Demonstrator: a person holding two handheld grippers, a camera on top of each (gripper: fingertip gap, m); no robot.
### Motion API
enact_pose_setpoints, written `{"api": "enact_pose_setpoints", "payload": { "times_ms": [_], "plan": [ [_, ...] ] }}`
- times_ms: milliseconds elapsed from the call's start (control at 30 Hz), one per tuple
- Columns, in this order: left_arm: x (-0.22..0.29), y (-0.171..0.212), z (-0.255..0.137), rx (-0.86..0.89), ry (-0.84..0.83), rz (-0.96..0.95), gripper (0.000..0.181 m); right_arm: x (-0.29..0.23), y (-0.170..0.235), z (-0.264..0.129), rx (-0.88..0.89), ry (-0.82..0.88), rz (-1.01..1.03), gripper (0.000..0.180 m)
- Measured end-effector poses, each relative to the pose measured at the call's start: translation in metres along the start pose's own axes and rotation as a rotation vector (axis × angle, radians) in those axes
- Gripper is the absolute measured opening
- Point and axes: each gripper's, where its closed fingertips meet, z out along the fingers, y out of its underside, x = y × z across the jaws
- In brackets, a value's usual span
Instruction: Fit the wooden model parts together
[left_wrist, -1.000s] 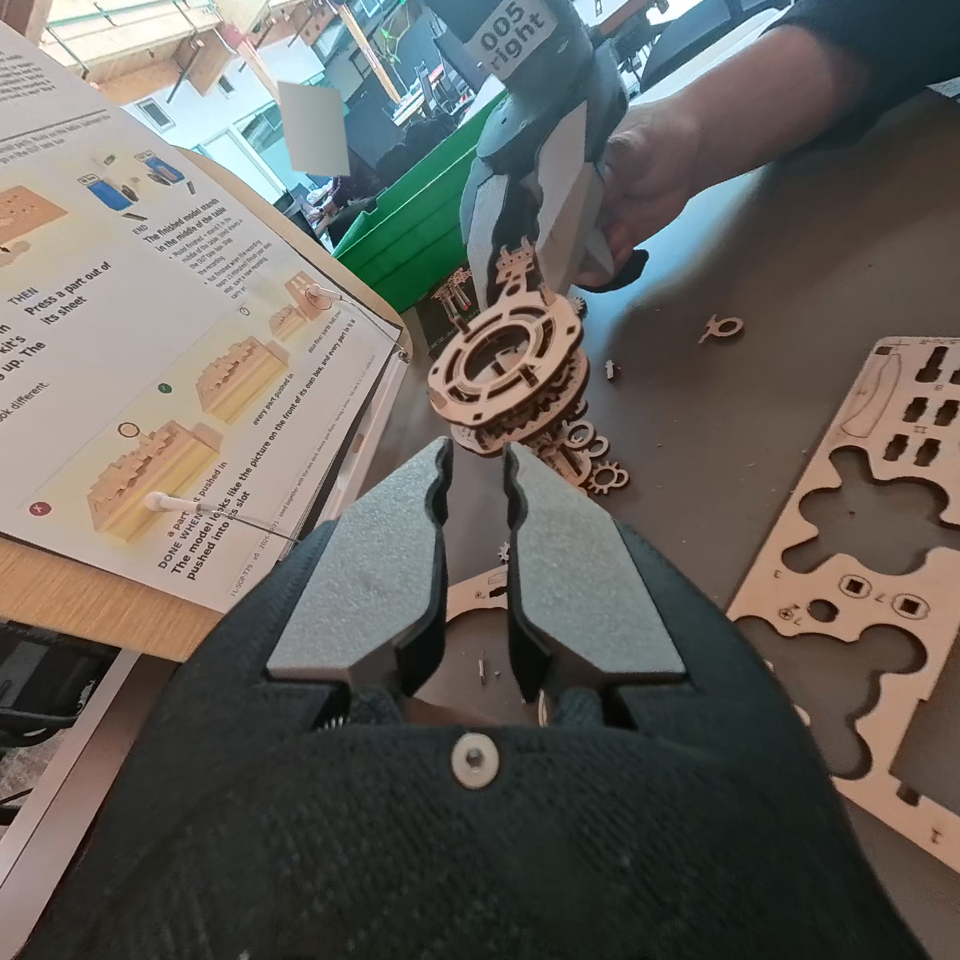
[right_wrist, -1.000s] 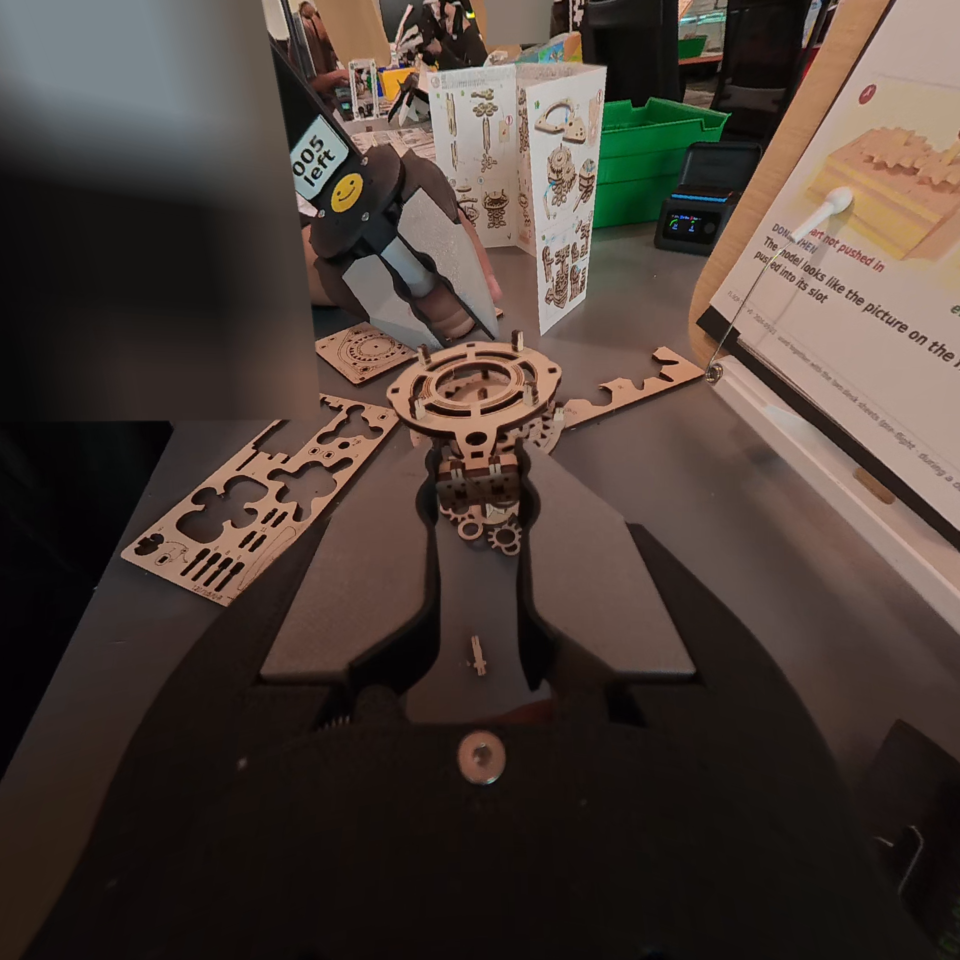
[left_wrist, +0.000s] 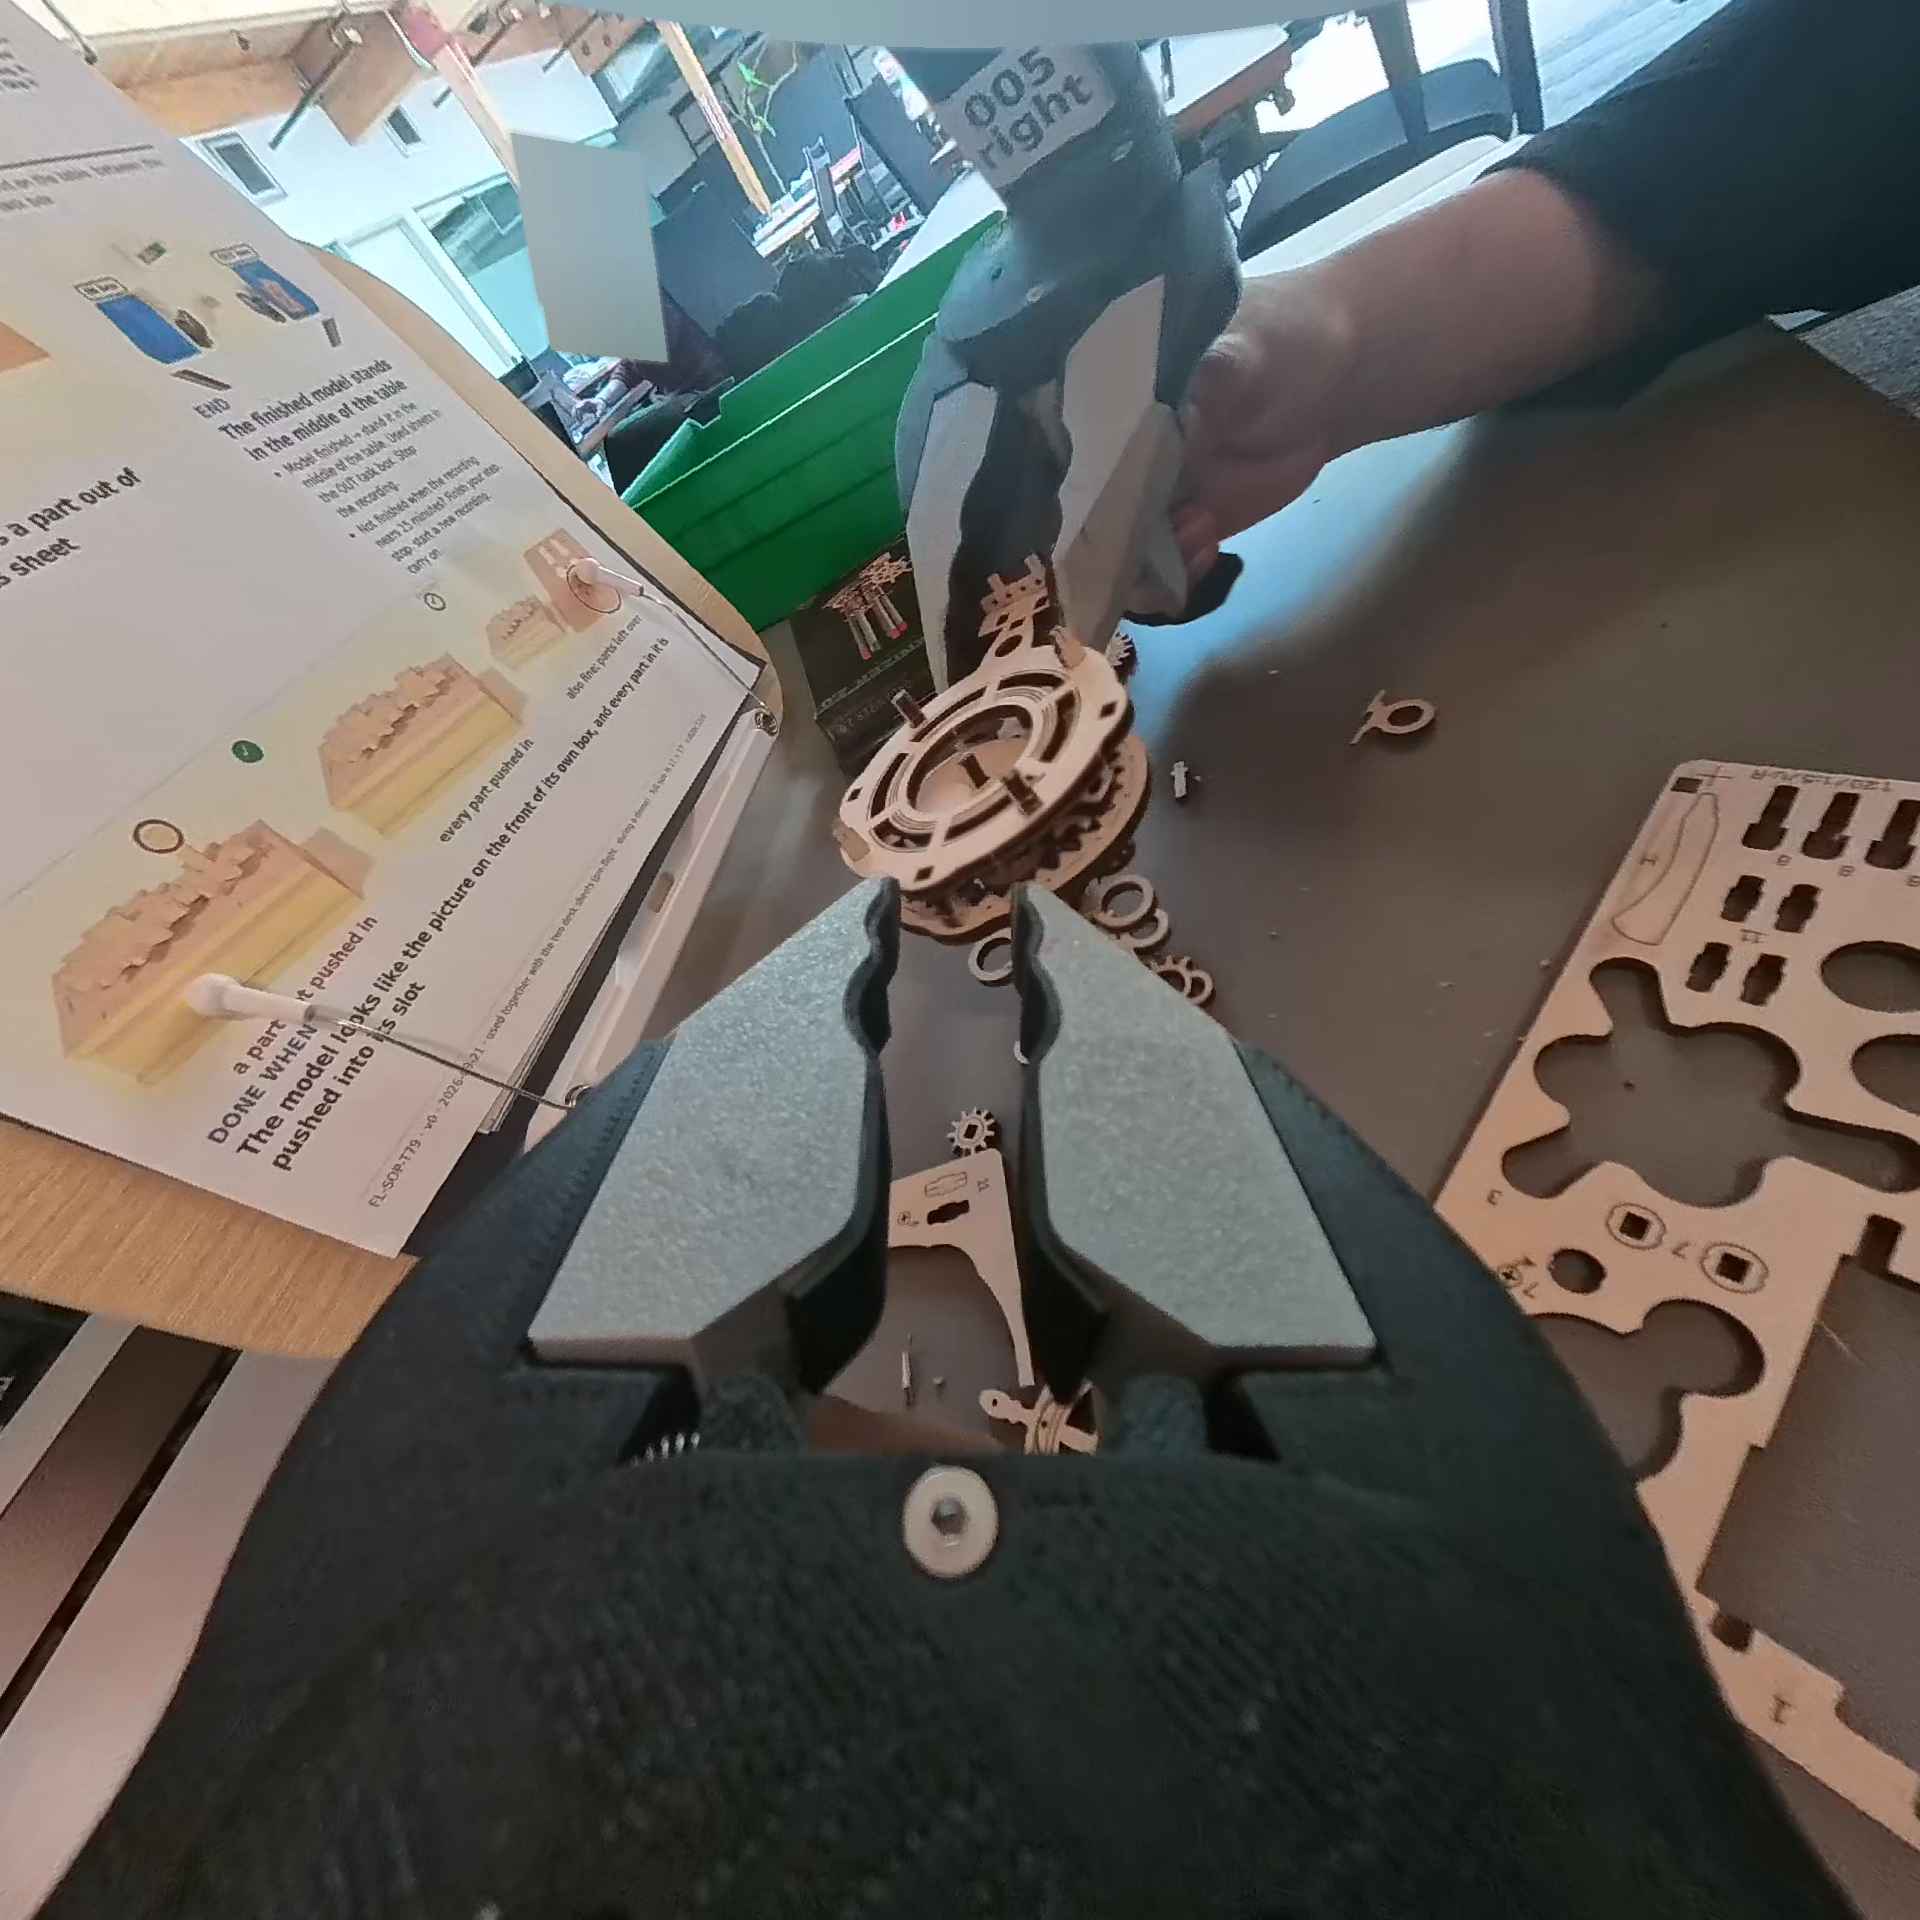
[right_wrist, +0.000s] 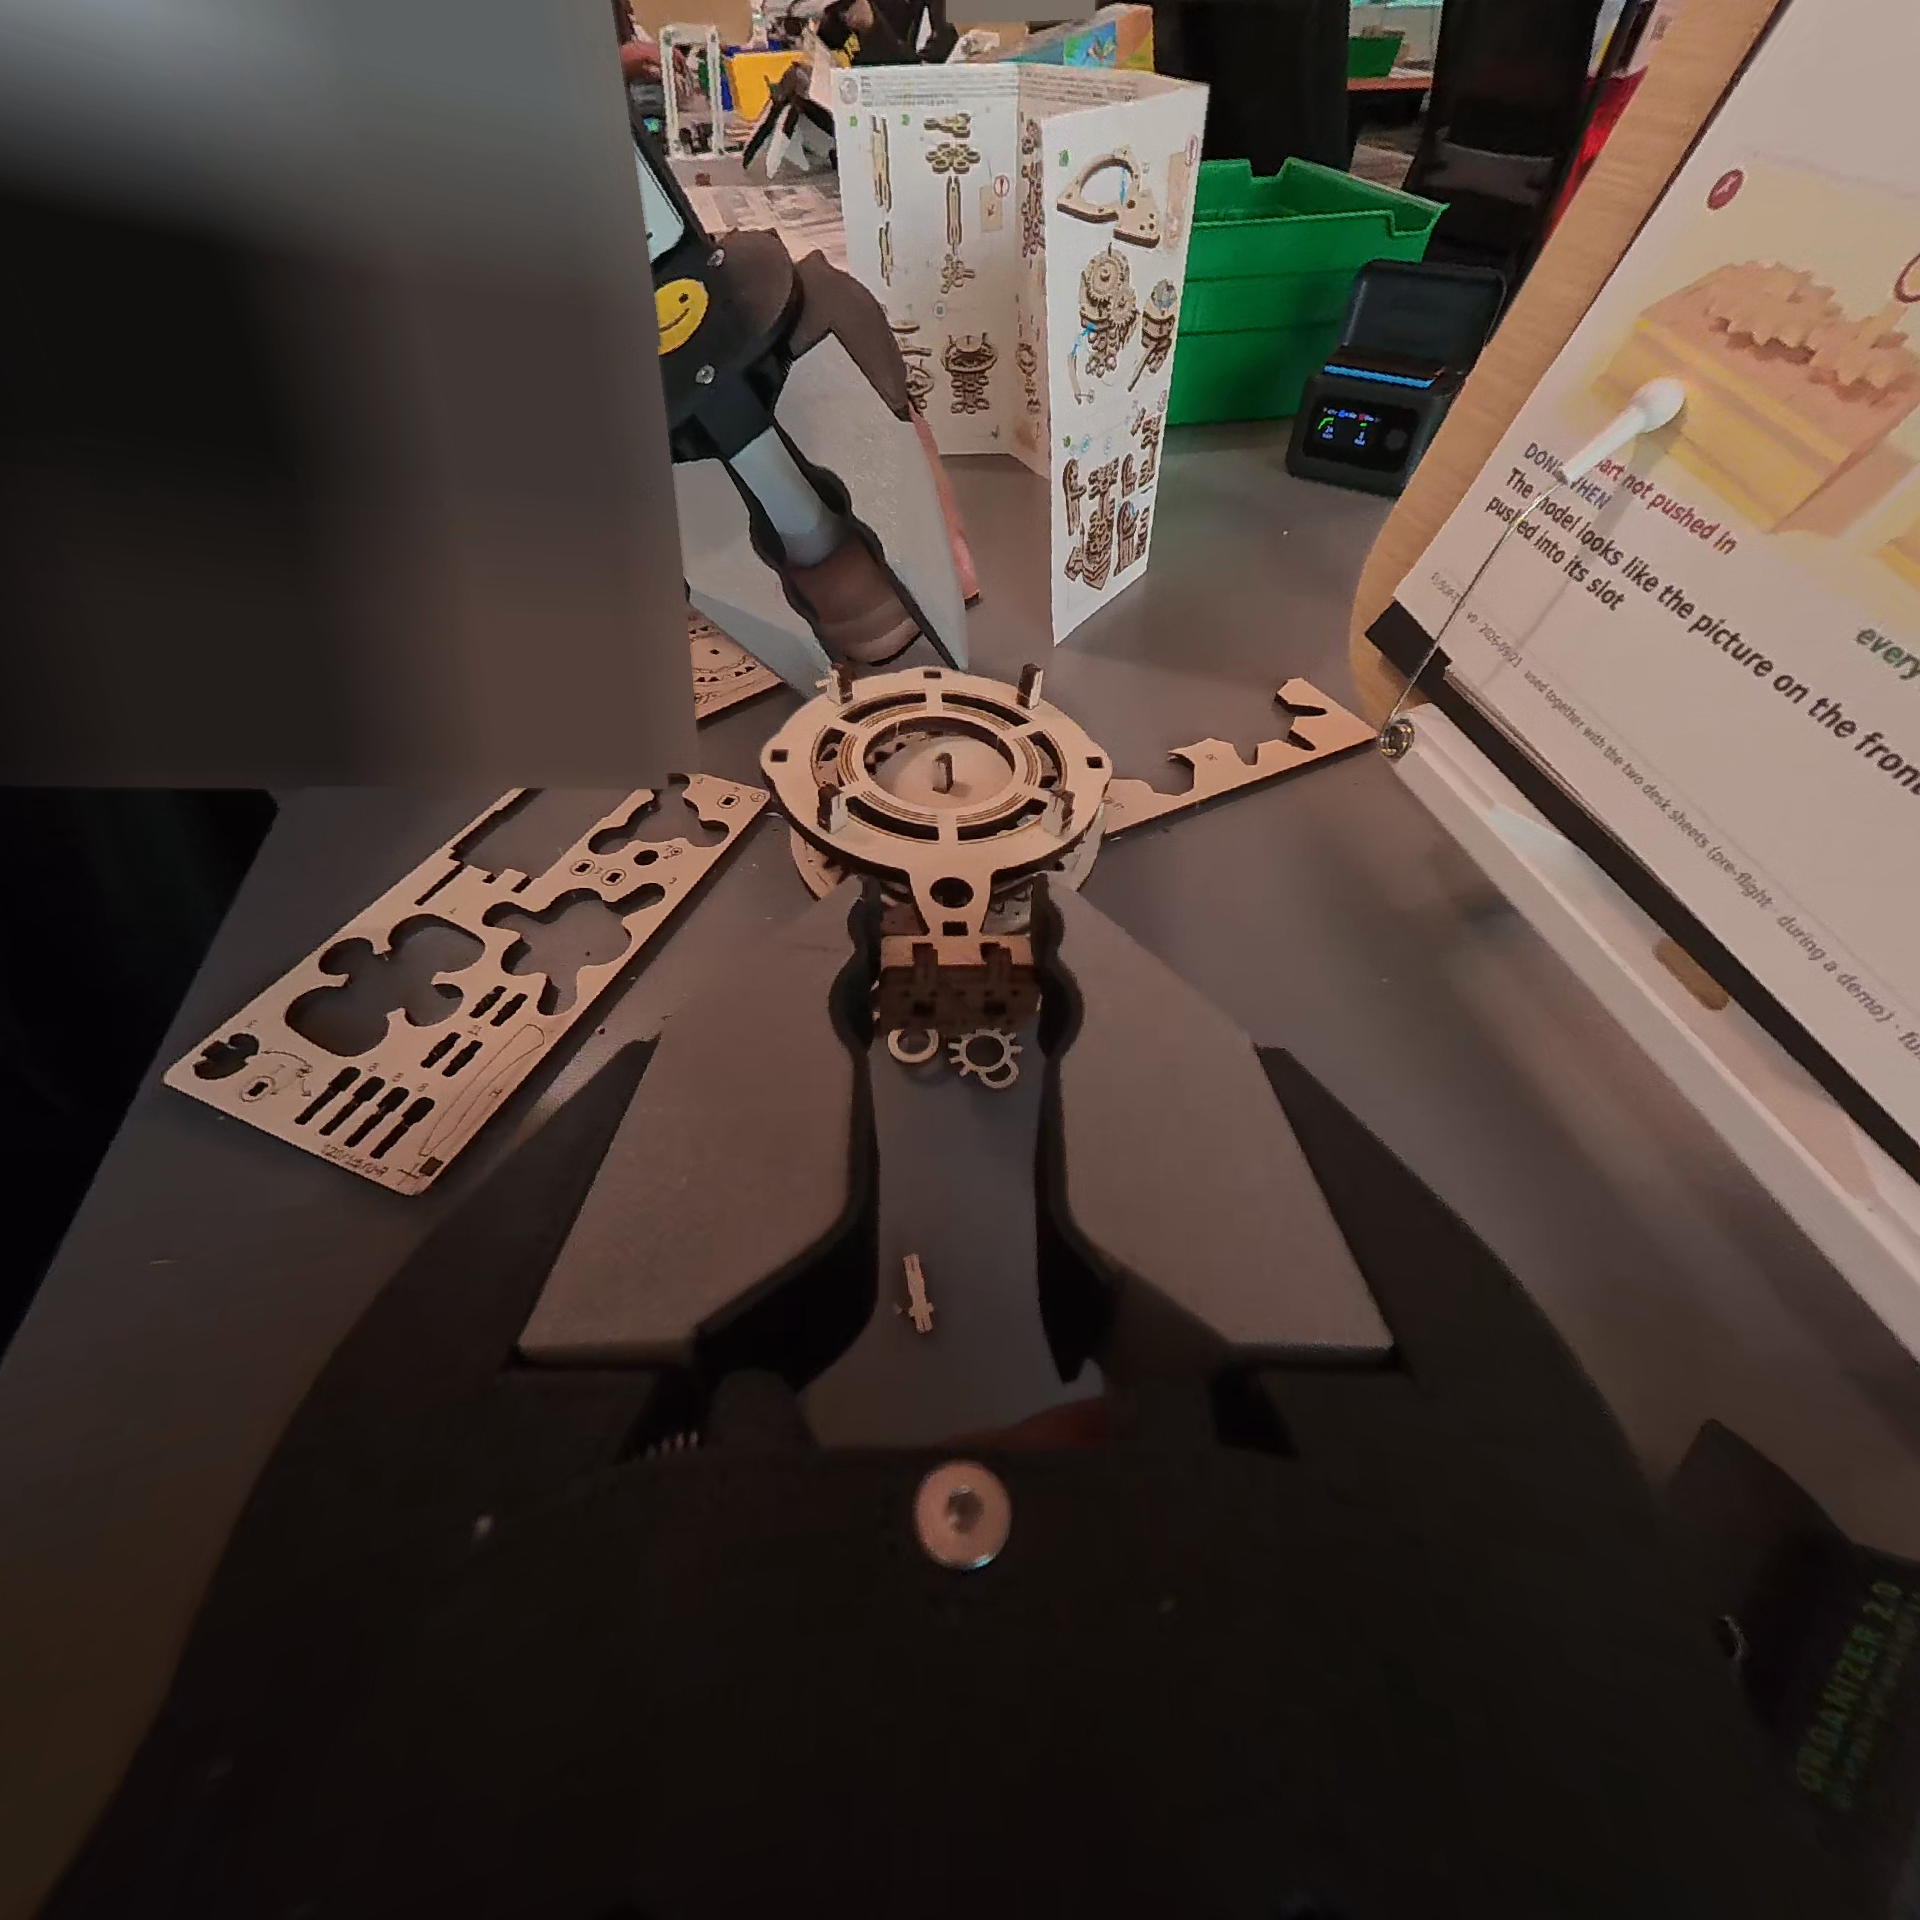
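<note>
A round, layered wooden model with upright pegs is held above the grey table. My right gripper is shut on the square block at the model's near edge. In the left wrist view the model hangs tilted from the right gripper, which a hand holds. My left gripper is slightly open and empty, its tips just short of the model's near rim. It also shows in the right wrist view, behind the model. Loose rings and gears lie under the model.
A punched-out wooden sheet lies on the table, also in the right wrist view. An instruction board stands beside the model. A green bin, a folded leaflet, a small black device and a sheet strip lie beyond. The tips of one gripper are about 6 cm away from the tips of the other.
My left gripper has moved closer to the model, its tips now at the rim. The right gripper keeps its hold and the model has tilted slightly.
</note>
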Motion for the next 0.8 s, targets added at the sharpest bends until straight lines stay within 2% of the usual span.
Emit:
{"api": "enact_pose_setpoints", "payload": {
  "times_ms": [200, 400, 500, 600, 700, 800],
  "plan": [
    [-0.001, -0.001, -0.001, 0.006, 0.004, -0.006, 0.019, 0.002, 0.006, 0.003, -0.049, 0.005, -0.054, 0.025],
    [-0.002, -0.002, -0.006, -0.001, 0.022, -0.042, 0.021, 0.007, -0.002, -0.008, -0.016, -0.075, -0.004, 0.043],
    [0.003, -0.001, -0.008, -0.02, 0.089, -0.131, 0.029, 0.005, -0.012, -0.014, -0.002, -0.135, 0.001, 0.05],
    [0.008, 0.002, -0.006, -0.062, 0.162, -0.255, 0.05, 0.006, -0.012, -0.01, -0.07, -0.153, -0.047, 0.061],
    [-0.001, 0.001, 0.0, -0.063, 0.135, -0.329, 0.055, 0.006, -0.009, 0.001, -0.122, -0.172, -0.067, 0.067],
    [0.004, -0.005, 0.005, -0.061, 0.209, -0.394, 0.058, -0.002, -0.009, 0.011, -0.138, -0.247, -0.045, 0.072]
  ]
}}
